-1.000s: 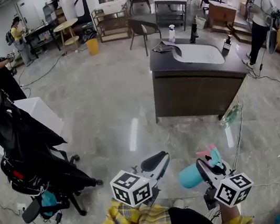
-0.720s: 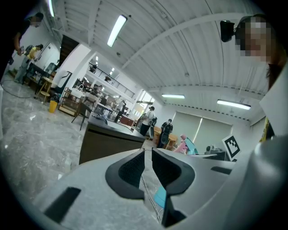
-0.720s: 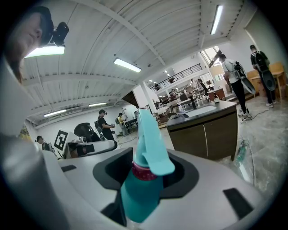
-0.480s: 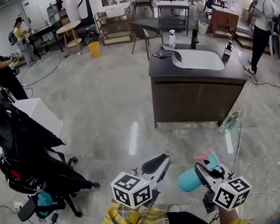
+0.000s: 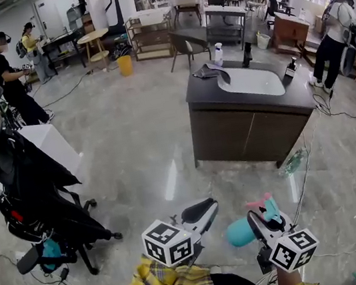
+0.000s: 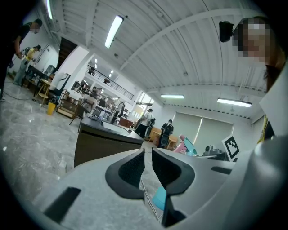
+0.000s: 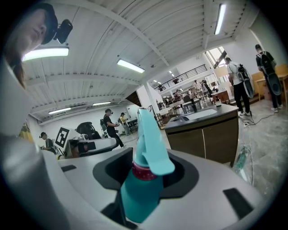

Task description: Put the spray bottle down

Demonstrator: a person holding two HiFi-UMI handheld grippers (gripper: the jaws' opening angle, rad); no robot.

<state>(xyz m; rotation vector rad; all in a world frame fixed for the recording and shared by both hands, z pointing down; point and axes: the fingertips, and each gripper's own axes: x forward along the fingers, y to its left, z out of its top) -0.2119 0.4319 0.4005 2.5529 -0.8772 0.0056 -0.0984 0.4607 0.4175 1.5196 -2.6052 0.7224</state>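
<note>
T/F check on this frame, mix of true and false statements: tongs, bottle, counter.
1. The right tongs grip a teal spray bottle. True.
2. The left tongs hold a cloth. False: the jaws stand together with nothing between them.
3. The spray bottle stands on the counter. False: it is in the right tongs, above the floor and well short of the counter.
4. A pale bottle stands on the counter top near the sink. True.
5. In the head view the office chair is right of the counter. False: it is at the left.
</note>
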